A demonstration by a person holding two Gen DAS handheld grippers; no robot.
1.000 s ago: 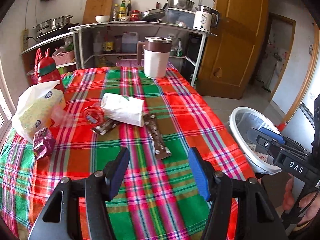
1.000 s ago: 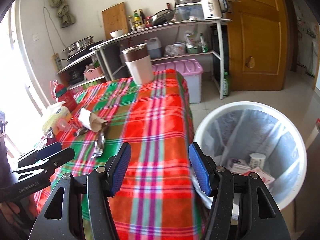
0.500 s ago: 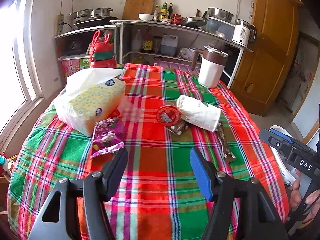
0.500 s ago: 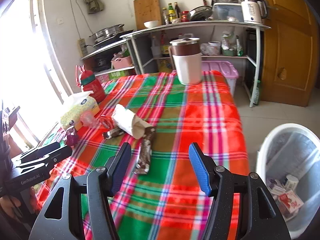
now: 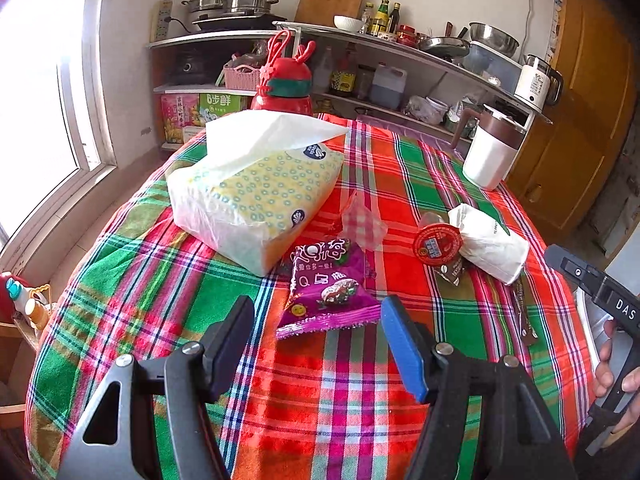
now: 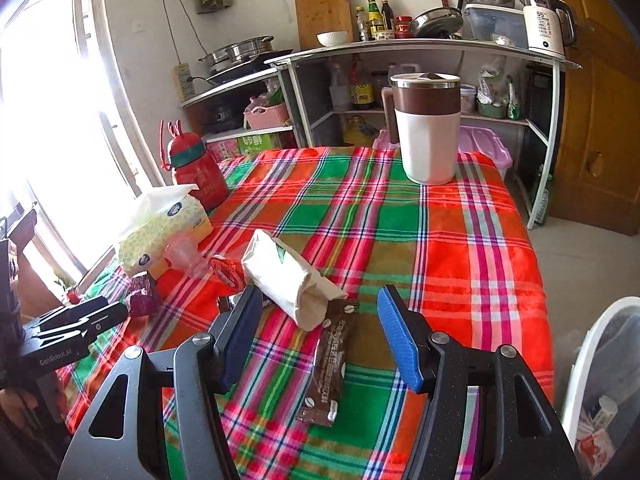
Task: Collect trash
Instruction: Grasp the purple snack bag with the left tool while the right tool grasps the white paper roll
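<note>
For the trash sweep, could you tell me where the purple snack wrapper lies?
The purple snack wrapper lies on the plaid tablecloth, just ahead of the left gripper, beside the tissue pack.

The white bin [image 6: 592,364] is cut off by the right wrist view's edge, so only part shows. The tissue pack [image 5: 256,196] hides most of the red bottle [image 5: 286,80]. Shelf labels are too small to read.

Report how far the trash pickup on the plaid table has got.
Done: some trash already lies in the white bin.
In hand: nothing. The left tongs stand open before the purple snack wrapper; the right tongs stand open over the brown wrapper.
Left: both of those, the white paper bag, the red-lidded cup and the clear wrapper.
</note>
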